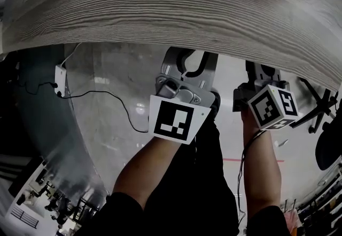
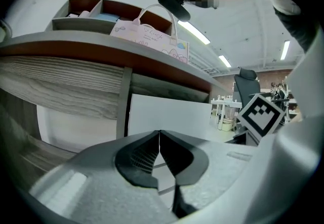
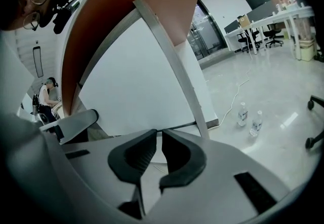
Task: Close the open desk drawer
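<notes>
A wood-grain desk top (image 1: 160, 5) fills the top of the head view, and both grippers reach under its near edge. My left gripper (image 1: 186, 72) (image 2: 160, 132) is shut with nothing in it, facing a white panel (image 2: 167, 114) and a grey metal leg (image 2: 124, 104) under the desk. A wood-grain panel (image 2: 66, 86) hangs below the desk rim at the left; I cannot tell whether it is the drawer front. My right gripper (image 1: 261, 77) (image 3: 159, 132) has a narrow gap between its pads and holds nothing. It points at a slanted grey leg (image 3: 172, 61).
A compartment tray (image 2: 81, 12) and a pink bag (image 2: 152, 38) sit on the desk. Two water bottles (image 3: 243, 114) stand on the glossy floor beside a cable. A wall adapter (image 1: 60, 80) with a black cord hangs at the left. Office chair legs (image 1: 318, 104) stand at the right.
</notes>
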`<control>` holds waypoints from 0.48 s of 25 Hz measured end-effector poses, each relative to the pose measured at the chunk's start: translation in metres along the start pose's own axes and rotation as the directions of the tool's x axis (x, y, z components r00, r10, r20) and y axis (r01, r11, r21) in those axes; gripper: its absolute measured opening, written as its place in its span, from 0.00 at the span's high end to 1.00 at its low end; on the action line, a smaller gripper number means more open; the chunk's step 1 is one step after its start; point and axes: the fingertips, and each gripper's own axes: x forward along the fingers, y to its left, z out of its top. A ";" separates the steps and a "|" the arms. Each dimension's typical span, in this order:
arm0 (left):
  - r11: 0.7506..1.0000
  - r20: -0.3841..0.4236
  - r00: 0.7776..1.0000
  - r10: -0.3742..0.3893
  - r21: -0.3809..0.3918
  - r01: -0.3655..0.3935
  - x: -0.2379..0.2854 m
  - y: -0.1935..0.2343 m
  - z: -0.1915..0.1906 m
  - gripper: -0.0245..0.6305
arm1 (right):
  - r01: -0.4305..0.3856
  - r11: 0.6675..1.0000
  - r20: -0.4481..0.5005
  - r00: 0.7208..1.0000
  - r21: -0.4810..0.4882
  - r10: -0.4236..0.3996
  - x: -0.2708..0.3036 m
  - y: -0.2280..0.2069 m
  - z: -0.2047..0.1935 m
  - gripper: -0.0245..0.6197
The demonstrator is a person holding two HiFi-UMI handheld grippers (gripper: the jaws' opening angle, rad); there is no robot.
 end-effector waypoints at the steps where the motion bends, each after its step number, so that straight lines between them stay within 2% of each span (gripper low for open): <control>1: 1.000 0.001 1.000 0.008 0.002 -0.008 0.000 0.000 -0.001 0.95 | 0.000 1.000 -0.003 1.000 0.011 0.000 0.000 0.000 -0.001 0.89; 4: 1.000 0.011 1.000 0.018 -0.017 -0.018 0.000 0.001 -0.004 0.95 | -0.001 0.999 -0.006 1.000 0.033 0.001 0.002 0.000 -0.003 0.90; 8: 0.998 0.034 0.999 -0.003 -0.062 0.006 -0.006 -0.003 0.003 0.95 | -0.011 0.999 -0.005 1.000 0.032 0.011 -0.004 0.001 -0.007 0.90; 12: 0.998 0.007 0.999 -0.052 -0.042 0.052 -0.033 -0.025 0.011 0.95 | 0.002 1.000 -0.044 0.999 -0.007 -0.002 -0.033 0.008 -0.016 0.90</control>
